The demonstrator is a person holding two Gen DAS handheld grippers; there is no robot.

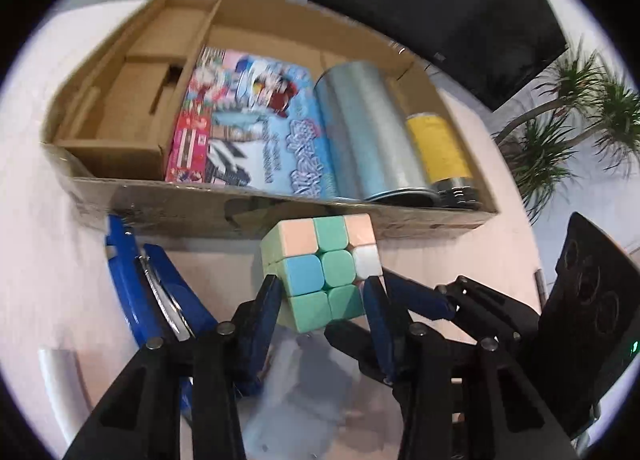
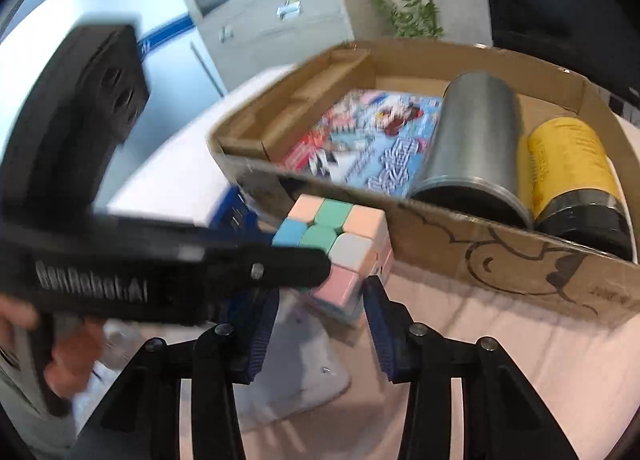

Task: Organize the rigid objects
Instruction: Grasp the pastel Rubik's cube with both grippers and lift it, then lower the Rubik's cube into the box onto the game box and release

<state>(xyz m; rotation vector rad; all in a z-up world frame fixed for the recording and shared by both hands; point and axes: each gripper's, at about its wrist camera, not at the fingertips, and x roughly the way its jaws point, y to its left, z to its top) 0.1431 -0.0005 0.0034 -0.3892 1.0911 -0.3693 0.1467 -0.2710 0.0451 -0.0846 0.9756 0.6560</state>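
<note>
Pastel puzzle cube (image 1: 324,268) – peach, mint, sky blue and white squares; brown cardboard box (image 2: 500,256) with black doodles; silver tin (image 1: 368,136); yellow-labelled can (image 1: 438,144); blue-and-red cartoon-printed game box (image 1: 256,120) – pale pink worktop (image 1: 432,260)

White lettering runs along the black body of the left gripper (image 2: 322,272) in the right wrist view, blurred, reading roughly "GenRobot.AI", though the first letters smear. The colourful flat box (image 1: 256,128) in the cardboard box (image 1: 280,208) carries big blue-and-white characters along its near edge, too blurred to read. The yellow can (image 2: 568,156) shows faint print on its label, unreadable. On the carton's front wall there's a black line drawing, no words I can make out
</note>
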